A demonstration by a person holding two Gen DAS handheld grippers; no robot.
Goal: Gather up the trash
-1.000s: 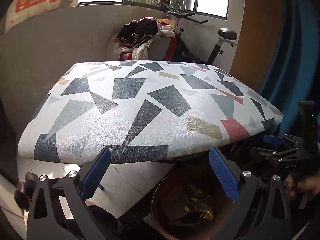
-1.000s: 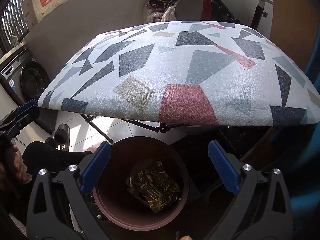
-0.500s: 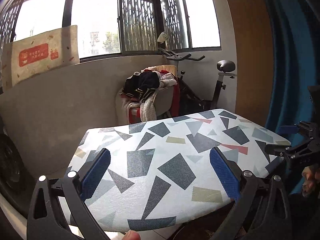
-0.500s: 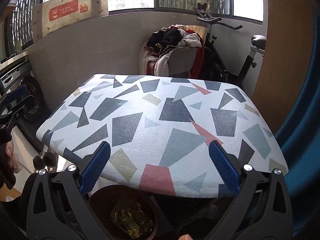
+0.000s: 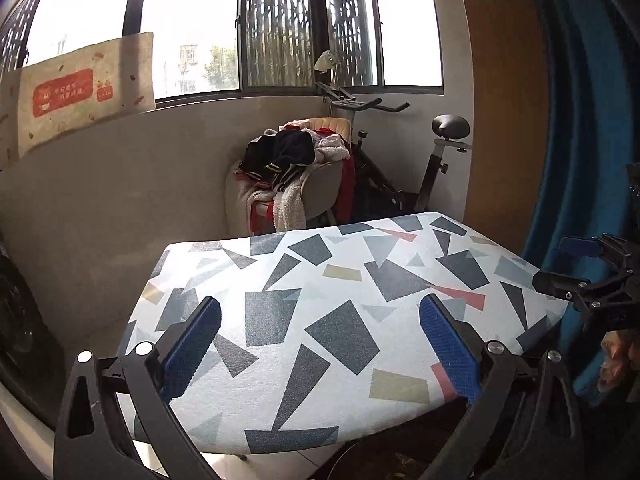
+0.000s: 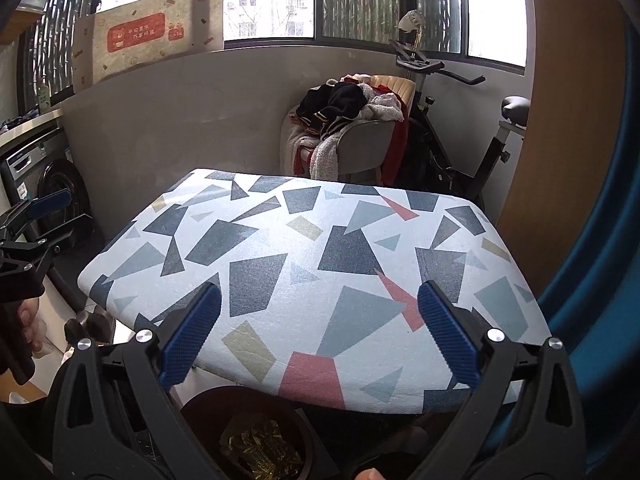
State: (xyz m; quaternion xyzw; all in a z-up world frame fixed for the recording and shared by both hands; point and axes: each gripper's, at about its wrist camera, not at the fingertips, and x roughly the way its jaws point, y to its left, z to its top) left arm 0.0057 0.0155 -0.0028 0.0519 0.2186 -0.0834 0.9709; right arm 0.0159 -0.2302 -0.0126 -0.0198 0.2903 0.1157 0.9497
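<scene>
A dark brown round bin [image 6: 200, 408] stands on the floor under the near edge of the patterned table [image 6: 320, 248]. Crumpled gold-green wrapper trash [image 6: 256, 448] lies inside it. My right gripper [image 6: 318, 336] is open and empty, raised above the table's near edge. My left gripper [image 5: 320, 344] is open and empty, also over the near edge of the table [image 5: 340, 280]. Each gripper shows at the side of the other's view: the right one [image 5: 592, 280], the left one [image 6: 28, 232]. The tabletop carries no loose items.
A chair piled with clothes [image 6: 348, 120] and an exercise bike [image 6: 460, 128] stand behind the table. A washing machine [image 6: 44, 184] is at the left. A blue curtain [image 6: 600, 220] hangs at the right. A grey low wall runs under the windows.
Both grippers have risen and tilted up from looking down into the bin to looking across the tabletop. Both stayed open and empty.
</scene>
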